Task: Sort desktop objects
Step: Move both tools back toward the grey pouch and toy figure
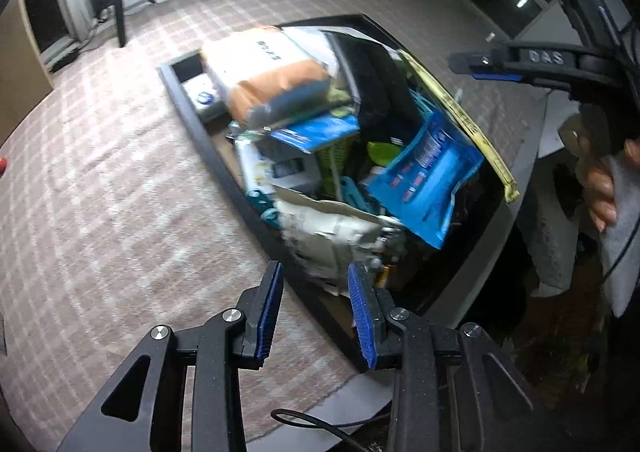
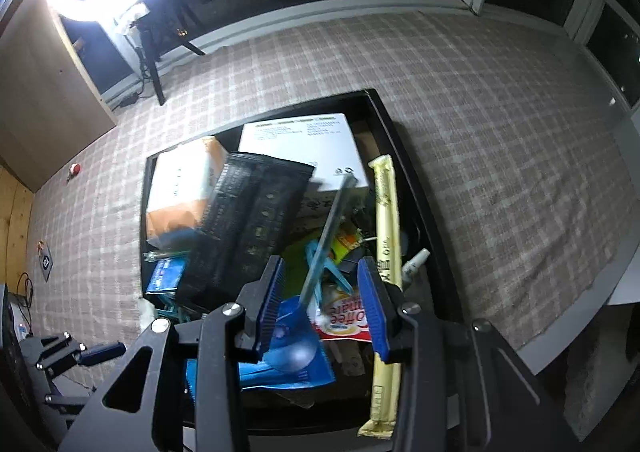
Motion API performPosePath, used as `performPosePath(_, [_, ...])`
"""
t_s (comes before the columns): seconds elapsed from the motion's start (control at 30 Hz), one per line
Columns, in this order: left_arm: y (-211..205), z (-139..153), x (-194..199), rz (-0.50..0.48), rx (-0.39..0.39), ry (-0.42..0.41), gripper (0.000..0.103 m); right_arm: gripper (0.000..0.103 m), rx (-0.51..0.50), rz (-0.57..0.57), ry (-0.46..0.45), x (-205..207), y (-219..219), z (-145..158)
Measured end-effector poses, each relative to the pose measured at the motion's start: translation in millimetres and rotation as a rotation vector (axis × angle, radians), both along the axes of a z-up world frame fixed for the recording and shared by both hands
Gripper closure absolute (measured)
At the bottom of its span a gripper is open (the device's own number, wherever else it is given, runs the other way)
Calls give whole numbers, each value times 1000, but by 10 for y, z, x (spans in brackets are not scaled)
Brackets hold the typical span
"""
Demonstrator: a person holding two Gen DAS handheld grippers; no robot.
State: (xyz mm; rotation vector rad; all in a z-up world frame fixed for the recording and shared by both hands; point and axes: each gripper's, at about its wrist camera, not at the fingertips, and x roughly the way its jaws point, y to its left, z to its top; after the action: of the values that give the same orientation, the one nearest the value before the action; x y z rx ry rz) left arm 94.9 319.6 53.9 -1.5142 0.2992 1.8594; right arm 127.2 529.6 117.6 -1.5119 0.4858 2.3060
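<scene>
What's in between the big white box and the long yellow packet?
Just bare tray floor between the white box and the yellow packet, seen from the right wrist.

You can read "DAS" in raised letters on the black body of the right tongs (image 1: pixel 496 66). The red-and-white sachet (image 2: pixel 344 322) shows "offee mate", seen upside down. Other print is too blurred for you to read.

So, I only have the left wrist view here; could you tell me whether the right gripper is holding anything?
Observer: No, the right gripper is open; a clear plastic spoon shows between its fingers, unclamped.
Operator: Thank you. What lies just below it?
Observer: A red and white coffee creamer sachet, inside the black tray.
Operator: And is there anything beside the yellow packet?
Observer: A small white bottle, on its right.
</scene>
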Motion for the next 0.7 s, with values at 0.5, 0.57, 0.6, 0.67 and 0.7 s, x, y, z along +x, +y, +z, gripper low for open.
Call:
performPosePath(0.5, [-1228, 108, -559, 290, -50, 73, 69, 66, -2, 246, 50, -765, -1028, 171])
performPosePath(0.57, [-1509, 80, -621, 347, -55, 69, 68, 66, -3, 291, 50, -928, -1232, 162])
performPosePath(0.6, [-1661, 49, -659, 379, -58, 69, 67, 66, -3, 310, 50, -996, -1313, 158])
performPosePath(0.67, [-1930, 28, -721, 442, -68, 71, 65, 65, -4, 355, 52, -1146, -1511, 152])
performPosePath(0.7, [-2064, 5, -754, 478, -72, 71, 65, 66, -4, 382, 53, -1244, -1635, 148])
